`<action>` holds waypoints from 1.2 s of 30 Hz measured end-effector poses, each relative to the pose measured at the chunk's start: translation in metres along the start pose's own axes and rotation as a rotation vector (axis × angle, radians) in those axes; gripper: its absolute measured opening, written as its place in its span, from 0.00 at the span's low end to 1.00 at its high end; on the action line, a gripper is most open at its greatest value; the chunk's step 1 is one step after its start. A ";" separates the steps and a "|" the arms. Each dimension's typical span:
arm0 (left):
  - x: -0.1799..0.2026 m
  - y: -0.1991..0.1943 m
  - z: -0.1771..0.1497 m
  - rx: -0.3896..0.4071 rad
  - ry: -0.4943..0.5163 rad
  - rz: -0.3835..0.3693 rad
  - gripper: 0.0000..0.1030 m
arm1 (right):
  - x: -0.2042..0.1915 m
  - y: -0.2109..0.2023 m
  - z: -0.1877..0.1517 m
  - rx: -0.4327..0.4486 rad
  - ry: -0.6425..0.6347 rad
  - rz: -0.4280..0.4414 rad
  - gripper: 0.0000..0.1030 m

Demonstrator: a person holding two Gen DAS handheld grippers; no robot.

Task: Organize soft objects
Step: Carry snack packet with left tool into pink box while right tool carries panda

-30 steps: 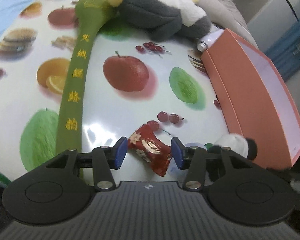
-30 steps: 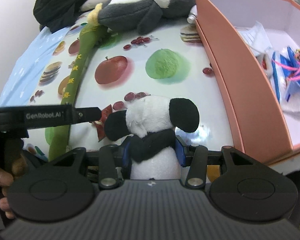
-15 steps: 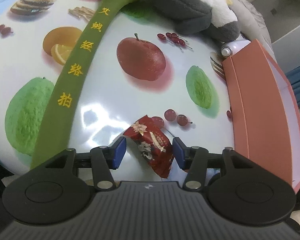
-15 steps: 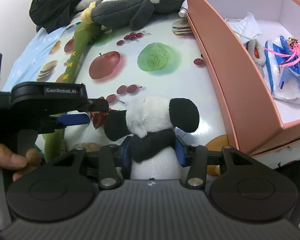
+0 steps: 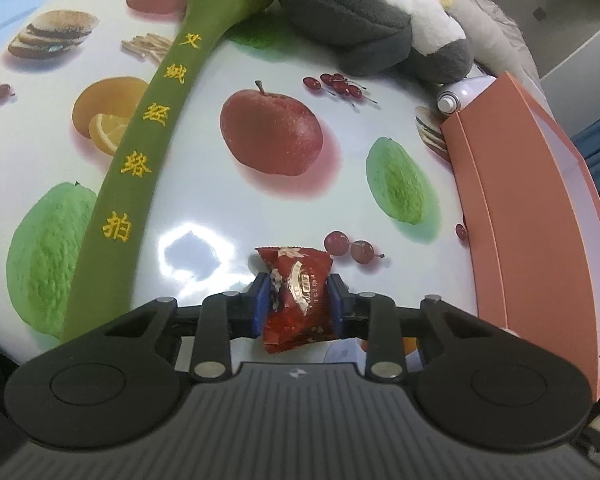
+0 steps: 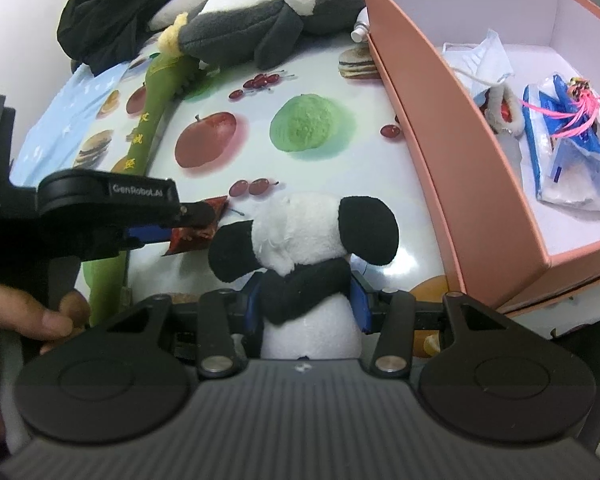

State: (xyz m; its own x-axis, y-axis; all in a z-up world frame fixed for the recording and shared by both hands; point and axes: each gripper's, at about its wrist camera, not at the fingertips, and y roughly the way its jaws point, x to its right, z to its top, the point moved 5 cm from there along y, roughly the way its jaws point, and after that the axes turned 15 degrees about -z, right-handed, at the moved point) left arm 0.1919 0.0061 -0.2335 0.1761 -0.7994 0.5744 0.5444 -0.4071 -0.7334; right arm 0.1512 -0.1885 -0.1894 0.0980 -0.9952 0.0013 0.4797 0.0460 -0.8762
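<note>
A: Left wrist view: L gripper (image 5: 298, 302) closing on red packet (image 5: 298, 290). Blue pads (image 5: 260, 304) look touching both sides of it already. Packet sits over the tablecloth (image 5: 204, 184), can't tell if lifted yet.

B: What else around?

A: Green plush stick (image 5: 140, 152) to the left, well apart. Grey/white plush (image 5: 364, 28) at far edge of cloth, touching the stick's top. Box (image 5: 540, 208) on the right, only its outer wall shows here. Small white bottle (image 5: 456, 98) just beside box's far corner.

B: Right wrist view?

A: R gripper (image 6: 306, 302) about half open but clamped on panda (image 6: 304, 248), pads squeezing the body, head sticks out past the fingers. Panda is near the box (image 6: 460, 184) wall, not over it. L gripper (image 6: 180, 224) shows at left w/ the packet (image 6: 196, 232) between its pads, a hand (image 6: 24, 312) behind it on the handle.

B: Progress?

A: Partway imo. Box already has a face mask (image 6: 480, 56), plastic bags (image 6: 572, 152), some furry bit. Left to do: panda + packet into box, then stick and grey plush. Black cloth (image 6: 108, 20) at far corner, unclear if it counts.

B: Next?

A: Prob swing panda right over the wall and release.
</note>
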 end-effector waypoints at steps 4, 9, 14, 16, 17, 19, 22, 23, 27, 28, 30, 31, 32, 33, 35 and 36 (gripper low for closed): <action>0.007 -0.008 0.000 0.009 0.044 -0.006 0.34 | 0.001 -0.006 0.003 0.014 0.001 -0.004 0.46; 0.021 -0.026 0.005 0.048 0.114 -0.009 0.34 | 0.001 -0.020 0.010 0.049 0.006 -0.003 0.46; 0.039 -0.047 0.008 0.068 0.171 -0.041 0.34 | 0.002 -0.040 0.018 0.092 0.017 0.004 0.46; 0.046 -0.054 0.009 0.073 0.185 -0.057 0.34 | 0.003 -0.047 0.021 0.108 0.019 0.005 0.46; 0.051 -0.059 0.009 0.078 0.197 -0.066 0.34 | 0.003 -0.052 0.022 0.118 0.022 0.004 0.46; 0.059 -0.066 0.009 0.089 0.225 -0.075 0.34 | 0.005 -0.059 0.024 0.134 0.028 0.005 0.46; 0.074 -0.078 0.010 0.100 0.263 -0.096 0.34 | 0.008 -0.071 0.027 0.159 0.044 0.002 0.46; 0.078 -0.081 0.010 0.102 0.275 -0.103 0.34 | 0.010 -0.075 0.028 0.167 0.049 0.002 0.46; 0.098 -0.091 0.009 0.110 0.327 -0.131 0.34 | 0.018 -0.090 0.031 0.197 0.070 -0.006 0.46; 0.103 -0.094 0.008 0.110 0.339 -0.139 0.34 | 0.020 -0.093 0.031 0.204 0.075 -0.009 0.46; 0.114 -0.097 0.005 0.110 0.361 -0.157 0.34 | 0.026 -0.100 0.031 0.218 0.087 -0.017 0.46; 0.120 -0.098 0.004 0.109 0.374 -0.168 0.34 | 0.030 -0.103 0.030 0.225 0.095 -0.022 0.46; 0.126 -0.099 0.002 0.108 0.385 -0.178 0.34 | 0.033 -0.106 0.030 0.229 0.102 -0.026 0.46; 0.131 -0.100 0.001 0.105 0.394 -0.186 0.34 | 0.037 -0.108 0.029 0.233 0.111 -0.030 0.46; 0.143 -0.100 -0.003 0.090 0.396 -0.212 0.34 | 0.045 -0.114 0.028 0.242 0.127 -0.040 0.46; 0.149 -0.099 -0.004 0.084 0.398 -0.226 0.34 | 0.049 -0.116 0.028 0.247 0.135 -0.046 0.46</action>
State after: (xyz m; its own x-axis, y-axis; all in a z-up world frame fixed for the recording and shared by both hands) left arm 0.1607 -0.0743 -0.0766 -0.2741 -0.8090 0.5199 0.6004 -0.5663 -0.5646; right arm 0.1244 -0.2401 -0.0738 -0.0377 -0.9985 -0.0404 0.6802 0.0040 -0.7330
